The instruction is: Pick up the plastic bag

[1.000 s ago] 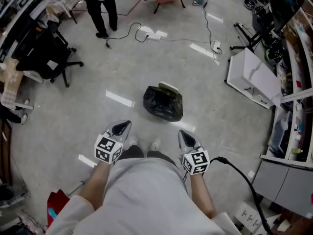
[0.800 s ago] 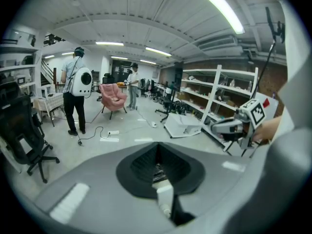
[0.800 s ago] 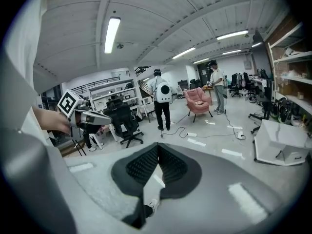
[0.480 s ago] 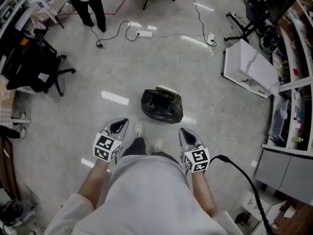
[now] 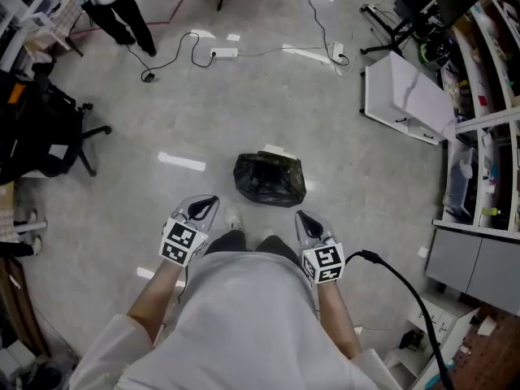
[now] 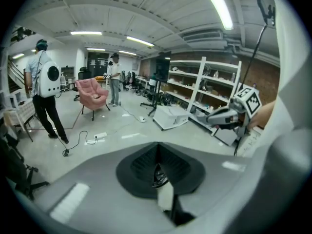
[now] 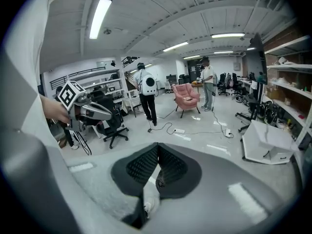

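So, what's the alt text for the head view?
Seen from steeply above, a crumpled black plastic bag lies on a grey floor just ahead of the camera wearer's shoes. The left gripper and right gripper are held low, both shut and empty, short of the bag. A black office chair and power strip lie farther off.

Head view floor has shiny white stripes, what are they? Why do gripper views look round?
Head view: glare, ceiling lights mirrored in the glossy grey floor near the crumpled black plastic bag. Left gripper view: a long white ceiling light is one source; the wide lens bends the white metal shelves and blacks the corners. Right gripper view: same bending, dark corners.
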Demonstrator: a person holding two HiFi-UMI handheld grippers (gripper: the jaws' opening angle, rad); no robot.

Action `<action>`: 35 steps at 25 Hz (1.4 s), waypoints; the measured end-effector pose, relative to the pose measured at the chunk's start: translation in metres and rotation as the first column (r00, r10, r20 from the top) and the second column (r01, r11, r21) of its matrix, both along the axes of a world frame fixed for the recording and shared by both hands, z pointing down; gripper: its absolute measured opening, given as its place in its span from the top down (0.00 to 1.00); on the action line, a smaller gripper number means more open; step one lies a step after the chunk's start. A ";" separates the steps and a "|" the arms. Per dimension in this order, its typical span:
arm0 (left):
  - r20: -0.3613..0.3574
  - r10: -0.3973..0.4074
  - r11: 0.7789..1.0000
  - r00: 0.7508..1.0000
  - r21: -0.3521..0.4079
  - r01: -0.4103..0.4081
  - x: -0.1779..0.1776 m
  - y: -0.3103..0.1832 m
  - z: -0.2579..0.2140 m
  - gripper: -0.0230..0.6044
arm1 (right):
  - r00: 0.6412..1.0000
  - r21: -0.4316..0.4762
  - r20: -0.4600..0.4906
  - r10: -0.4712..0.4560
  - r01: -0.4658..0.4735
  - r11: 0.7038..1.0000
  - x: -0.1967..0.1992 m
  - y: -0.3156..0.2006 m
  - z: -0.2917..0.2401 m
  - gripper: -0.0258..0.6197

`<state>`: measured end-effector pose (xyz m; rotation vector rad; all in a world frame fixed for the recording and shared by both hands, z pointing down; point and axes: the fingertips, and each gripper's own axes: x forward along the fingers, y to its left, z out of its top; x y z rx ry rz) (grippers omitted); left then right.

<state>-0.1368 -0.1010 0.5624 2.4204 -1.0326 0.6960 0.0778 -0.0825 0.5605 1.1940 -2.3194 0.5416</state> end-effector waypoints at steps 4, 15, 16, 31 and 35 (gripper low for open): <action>-0.008 0.032 0.999 0.999 -0.026 -0.032 -0.004 -0.014 0.015 0.96 | 1.000 -0.014 -0.019 0.013 -0.013 1.000 -0.009 -0.015 0.009 0.96; -0.015 -0.048 0.991 0.999 -0.127 0.046 0.028 -0.048 0.098 0.96 | 0.999 -0.116 -0.047 -0.017 0.011 0.993 0.023 -0.052 0.088 0.96; -0.021 -0.064 0.988 0.998 -0.141 0.061 0.032 -0.050 0.107 0.96 | 0.998 -0.127 -0.050 -0.024 0.018 0.992 0.028 -0.057 0.097 0.96; -0.031 -0.241 0.881 0.970 -0.426 0.205 0.056 -0.060 0.309 0.87 | 0.994 -0.324 -0.032 -0.108 0.092 0.942 0.076 -0.083 0.284 0.85; -0.037 -0.299 0.802 0.954 -0.552 0.229 0.056 -0.055 0.375 0.82 | 0.990 -0.390 -0.044 -0.135 0.107 0.915 0.093 -0.079 0.343 0.80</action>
